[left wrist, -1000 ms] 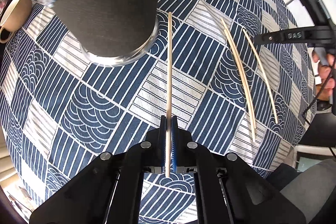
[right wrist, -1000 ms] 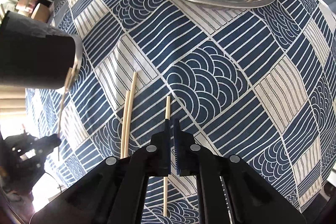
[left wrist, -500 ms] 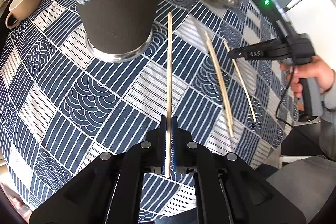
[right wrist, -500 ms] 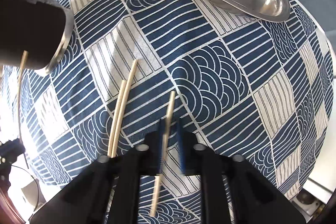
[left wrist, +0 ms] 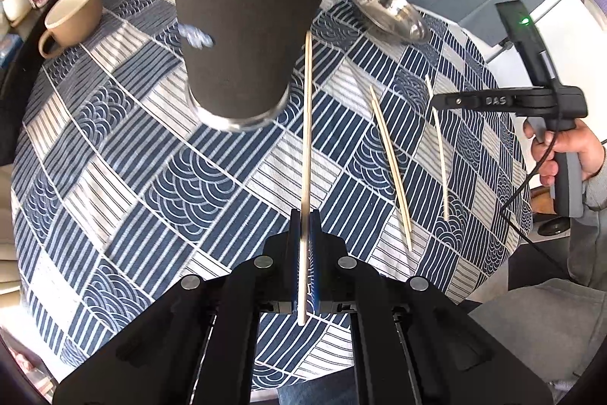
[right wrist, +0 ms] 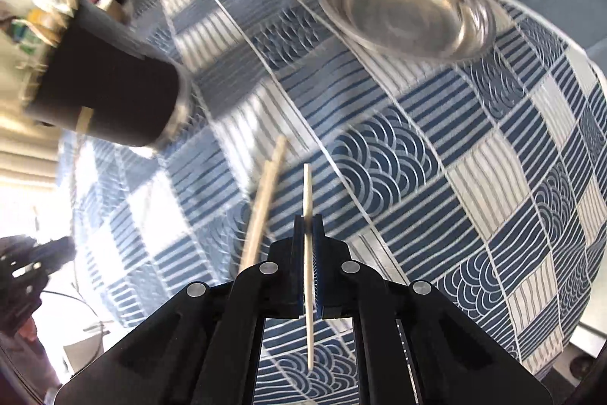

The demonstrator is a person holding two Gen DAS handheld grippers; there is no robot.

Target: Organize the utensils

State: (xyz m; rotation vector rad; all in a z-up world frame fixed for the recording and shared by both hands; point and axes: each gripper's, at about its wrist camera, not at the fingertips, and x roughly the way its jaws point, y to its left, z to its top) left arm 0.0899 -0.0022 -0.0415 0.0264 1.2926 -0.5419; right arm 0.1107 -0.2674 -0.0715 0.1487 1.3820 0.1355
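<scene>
My left gripper [left wrist: 304, 215] is shut on a long wooden chopstick [left wrist: 307, 124] that points toward the black utensil cup [left wrist: 246, 40], which holds several chopsticks. My right gripper [right wrist: 308, 221] is shut on another chopstick [right wrist: 308, 200], lifted above the cloth. In the left wrist view the right gripper [left wrist: 442, 100] hovers at the right with its chopstick [left wrist: 440, 147]. One chopstick [left wrist: 390, 166] lies on the cloth there; it shows blurred in the right wrist view [right wrist: 265, 192]. The cup [right wrist: 110, 82] sits at left in the right wrist view.
A steel dish [left wrist: 390, 12] stands at the far side of the round table with its blue patterned cloth [left wrist: 151, 177]; it also shows in the right wrist view [right wrist: 406, 2]. A beige mug [left wrist: 72, 18] stands at the far left.
My left gripper has lifted and drawn back with its chopstick, so the cup's rim now shows. My right gripper closed on a chopstick and lifted it off the cloth.
</scene>
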